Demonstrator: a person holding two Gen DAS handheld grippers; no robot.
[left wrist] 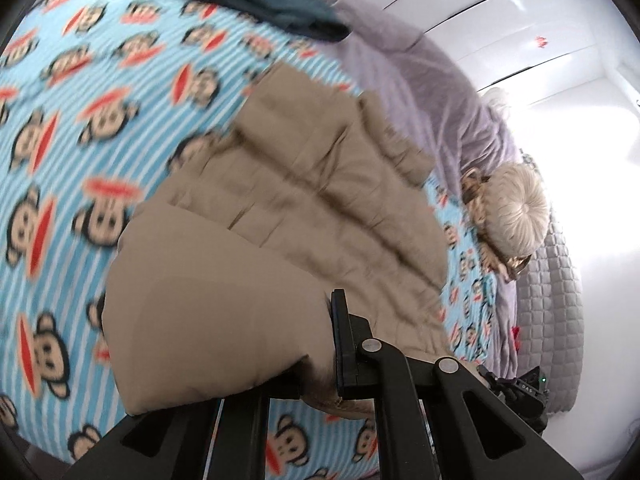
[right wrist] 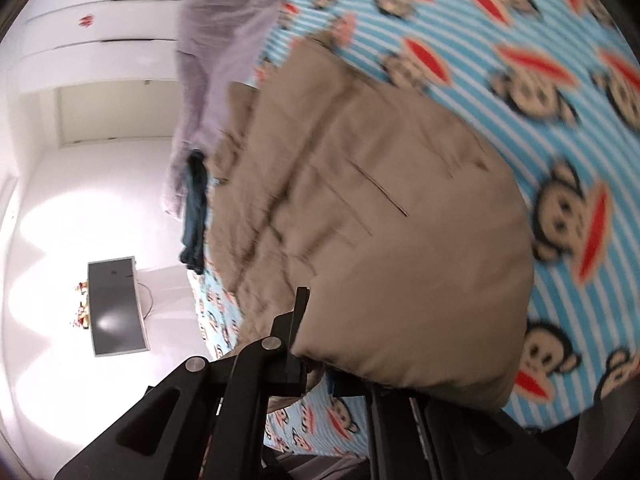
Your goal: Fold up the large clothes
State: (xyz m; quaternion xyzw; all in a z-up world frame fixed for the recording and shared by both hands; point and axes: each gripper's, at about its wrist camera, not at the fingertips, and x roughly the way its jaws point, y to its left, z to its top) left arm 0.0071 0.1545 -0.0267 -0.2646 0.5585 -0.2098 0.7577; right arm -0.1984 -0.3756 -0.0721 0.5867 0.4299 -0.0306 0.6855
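Gripping the tan quilted jacket (left wrist: 288, 208) in both grippers, we hold its near edge lifted off the monkey-print blanket (left wrist: 80, 128). In the left wrist view, going left to right, we see the blue-striped blanket fill everything from nine o'clock round to eleven, a dark teal garment (left wrist: 280, 4) lying at twelve o'clock, and the jacket spreading from the centre down to six. Our left gripper (left wrist: 336, 360) sits at six o'clock, its fingers pinched narrow on a puffed fold of the jacket's hem; only one finger shows, the other is buried behind the cloth. Past it, at two o'clock, we see a lilac quilt (left wrist: 440, 92), and at three o'clock a pale fluffy cushion (left wrist: 516, 208) resting on the bed's edge. White wardrobe doors (left wrist: 520, 12) close off one o'clock.

Over in the right wrist view, we start at nine o'clock with a dark screen (right wrist: 116, 304) on the bright white floor (right wrist: 48, 216). At eleven o'clock the lilac quilt hangs beside the teal garment. The jacket takes the centre, blurred. Our right gripper (right wrist: 316, 364) at six o'clock has its fingers clamped narrow on the hem there too, with a plump corner bulging out toward four o'clock. From one to five o'clock, we see the blanket again.
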